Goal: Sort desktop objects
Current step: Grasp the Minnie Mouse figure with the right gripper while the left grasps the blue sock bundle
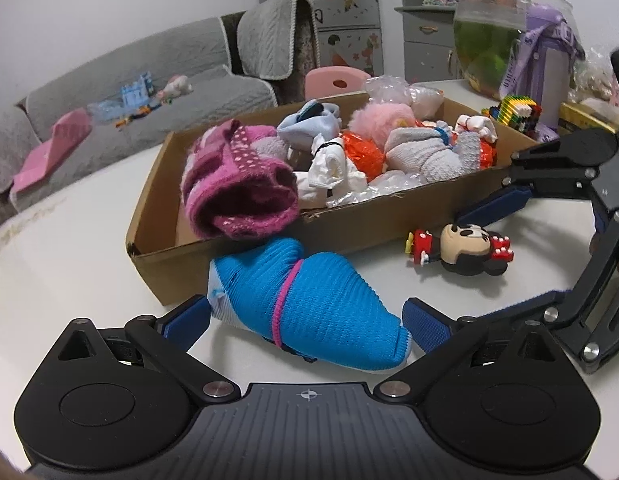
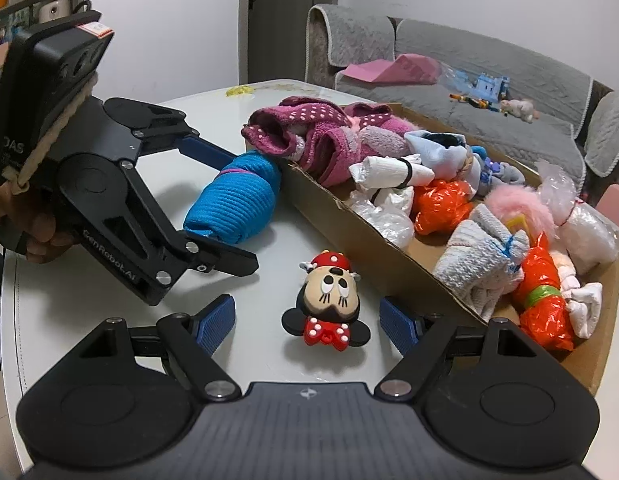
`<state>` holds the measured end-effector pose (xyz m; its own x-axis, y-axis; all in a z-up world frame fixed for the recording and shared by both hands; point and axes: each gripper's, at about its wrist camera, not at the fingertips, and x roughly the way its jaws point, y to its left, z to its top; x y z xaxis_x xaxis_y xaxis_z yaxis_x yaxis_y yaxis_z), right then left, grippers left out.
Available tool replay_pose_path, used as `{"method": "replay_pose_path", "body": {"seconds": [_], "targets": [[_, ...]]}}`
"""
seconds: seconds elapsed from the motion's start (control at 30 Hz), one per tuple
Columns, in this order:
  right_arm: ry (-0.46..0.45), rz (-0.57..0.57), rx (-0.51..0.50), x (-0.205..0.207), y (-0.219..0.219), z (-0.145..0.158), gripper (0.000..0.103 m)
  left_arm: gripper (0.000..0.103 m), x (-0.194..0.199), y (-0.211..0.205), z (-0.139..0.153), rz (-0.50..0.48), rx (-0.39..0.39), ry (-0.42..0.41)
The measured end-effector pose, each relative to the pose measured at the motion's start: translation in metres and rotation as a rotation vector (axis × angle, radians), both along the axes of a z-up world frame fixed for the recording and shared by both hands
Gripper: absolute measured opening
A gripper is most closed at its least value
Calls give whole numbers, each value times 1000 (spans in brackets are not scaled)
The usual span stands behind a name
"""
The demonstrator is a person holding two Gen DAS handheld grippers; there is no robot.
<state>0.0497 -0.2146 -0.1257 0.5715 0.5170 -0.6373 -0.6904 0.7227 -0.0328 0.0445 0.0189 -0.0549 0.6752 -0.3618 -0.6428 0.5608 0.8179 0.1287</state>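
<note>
A rolled blue sock tied with a pink band lies on the white table, against the front of a cardboard box. My left gripper is open and straddles the sock, one pad near each end, without squeezing it. A Minnie Mouse figure lies on its back to the right of the sock. My right gripper is open around the figure, with a gap on both sides.
The box holds magenta dotted socks, white and grey sock rolls, orange bags and a pink fluffy thing. Behind it stand a glass jar, a purple bottle and a coloured block toy. A grey sofa lies beyond.
</note>
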Motion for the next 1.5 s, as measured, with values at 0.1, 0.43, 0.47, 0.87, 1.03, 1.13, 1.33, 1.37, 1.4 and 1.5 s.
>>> {"method": "replay_pose_path", "body": {"seconds": [0.1, 0.43, 0.47, 0.87, 1.03, 1.13, 1.33, 1.37, 1.4, 1.5], "targets": [[-2, 2, 8, 0, 1, 0, 74, 103, 5, 4, 0, 30, -23, 28], [21, -3, 40, 0, 0, 0, 59, 91, 15, 11, 1, 98, -93, 79], [22, -2, 40, -1, 1, 1, 52, 88, 14, 11, 1, 95, -91, 76], [11, 22, 29, -29, 14, 2, 40, 64, -22, 12, 3, 54, -106, 59], [16, 2, 46, -41, 7, 1, 40, 63, -47, 12, 4, 33, -92, 53], [14, -8, 48, -50, 5, 2, 40, 63, -65, 13, 6, 28, -84, 54], [25, -32, 52, -67, -2, 4, 39, 63, -99, 15, 12, 21, -53, 66], [25, -35, 51, -69, -2, 5, 39, 63, -102, 15, 15, 23, -49, 63], [24, -35, 52, -72, -3, 5, 39, 63, -105, 16, 19, 28, -48, 60], [22, -45, 78, -80, -10, 11, 39, 63, -113, 19, 35, 33, -58, 55]]}}
